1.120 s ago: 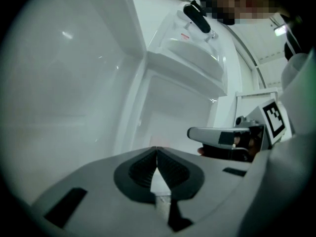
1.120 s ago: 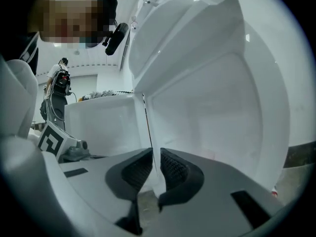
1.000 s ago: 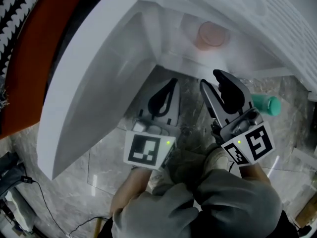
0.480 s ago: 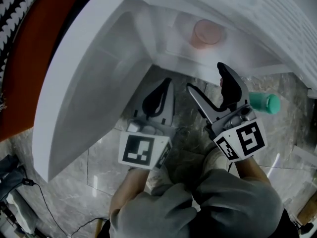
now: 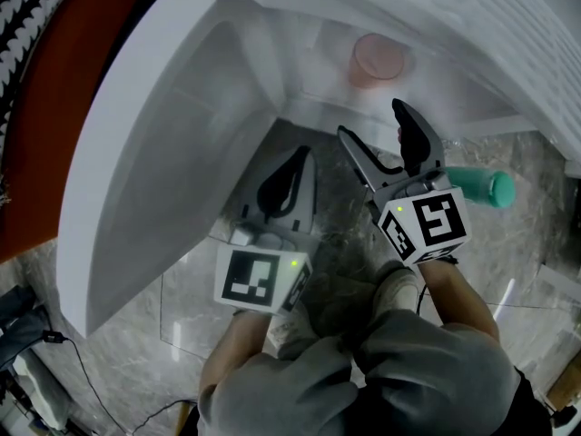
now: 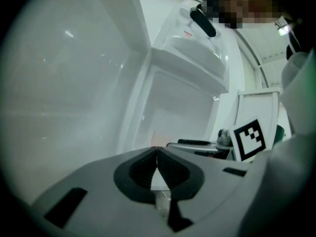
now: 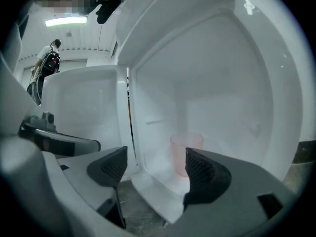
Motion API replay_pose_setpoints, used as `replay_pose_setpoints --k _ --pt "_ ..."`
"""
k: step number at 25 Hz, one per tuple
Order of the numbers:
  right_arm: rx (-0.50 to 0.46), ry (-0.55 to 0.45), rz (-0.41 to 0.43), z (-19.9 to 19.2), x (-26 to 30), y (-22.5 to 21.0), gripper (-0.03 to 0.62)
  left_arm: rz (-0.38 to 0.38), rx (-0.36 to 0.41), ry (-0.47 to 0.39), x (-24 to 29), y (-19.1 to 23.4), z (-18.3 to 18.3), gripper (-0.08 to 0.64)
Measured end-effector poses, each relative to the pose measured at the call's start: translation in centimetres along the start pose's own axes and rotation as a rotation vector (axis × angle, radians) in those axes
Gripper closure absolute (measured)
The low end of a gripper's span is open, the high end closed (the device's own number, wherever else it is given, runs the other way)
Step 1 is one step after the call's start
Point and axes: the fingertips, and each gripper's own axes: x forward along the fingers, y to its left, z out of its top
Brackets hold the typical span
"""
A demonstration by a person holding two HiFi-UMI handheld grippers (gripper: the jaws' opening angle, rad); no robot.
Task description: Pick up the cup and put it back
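R tongs [image 5: 372,121] just opened wide, empty, L tongs [image 5: 302,154] closed; a jaw clipping the translucent pink plastic cup [image 5: 377,59] could topple it.

- No words, brand names or numbers can be read anywhere.
- The left marker cube [image 5: 259,278], on the left gripper [image 5: 302,153] in front of the white fridge [image 5: 163,153], bears a black-and-white square code pattern, not lettering.
- The right marker cube [image 5: 427,227], on the right gripper [image 5: 370,119] and also in front of the fridge, shows two such patterns on its faces.
- High on the fridge's white moulding, a small reddish label [image 6: 187,33] is too small to read.
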Motion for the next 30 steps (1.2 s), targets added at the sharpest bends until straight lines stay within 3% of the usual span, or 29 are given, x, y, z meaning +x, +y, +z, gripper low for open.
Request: replay_pose_setpoints --k 4,11,16,30 --pt "0.018 0.015 -0.073 -0.2 1.0 -1.5 0.224 0.001 0.002 -0.001 -0.4 0.1 0.2 0.546" --pt "0.013 0.065 -0.114 -1.7 2.3 -2.3 0.219 0.005 0.004 0.004 -0.6 0.1 0.1 0.546" --pt "0.080 0.044 -0.166 -2.0 3.0 -4.0 0.219 0.014 0.028 0.015 -0.5 0.0 -0.4 0.546" --pt "0.007 0.045 -0.191 -2.3 6.0 -5.5 0.219 0.017 -0.005 0.049 0.3 0.1 -1.4 0.546"
